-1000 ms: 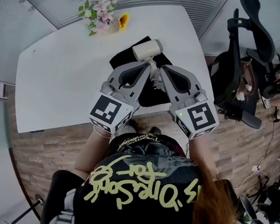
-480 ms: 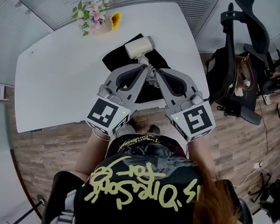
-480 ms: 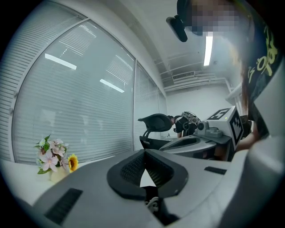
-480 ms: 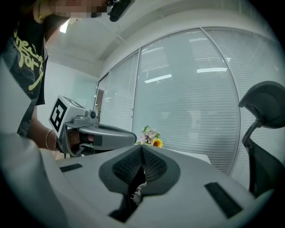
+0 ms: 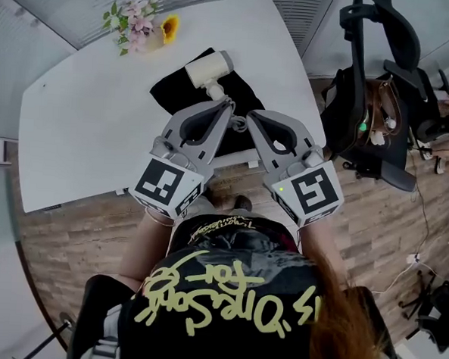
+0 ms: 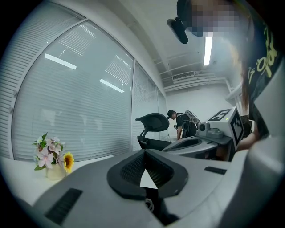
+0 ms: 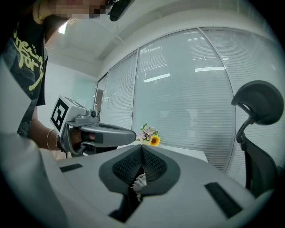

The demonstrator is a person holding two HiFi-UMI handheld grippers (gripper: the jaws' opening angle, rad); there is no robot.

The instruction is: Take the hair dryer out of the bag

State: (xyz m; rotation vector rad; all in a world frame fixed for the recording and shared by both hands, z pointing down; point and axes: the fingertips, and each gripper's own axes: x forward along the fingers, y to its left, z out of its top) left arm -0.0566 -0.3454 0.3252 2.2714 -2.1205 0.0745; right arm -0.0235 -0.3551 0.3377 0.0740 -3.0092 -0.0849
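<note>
A: Left gripper (image 5: 229, 102) jaws?
B: Pressed fully together.
A: Right gripper (image 5: 248, 114)?
B: Pinched on white cord (image 7: 139, 181).
A: Hair dryer (image 5: 207, 68)?
B: Just beyond tips of the 2 grippers, lying atop black bag (image 5: 169, 96).

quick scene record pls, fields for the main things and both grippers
table: white
bag: black, lying flat on the table
hair dryer: cream, lying at the bag's far end
left gripper: shut, tip over the bag
right gripper: shut, white bit behind its tips, grip unclear
flowers: at the table's far left corner
</note>
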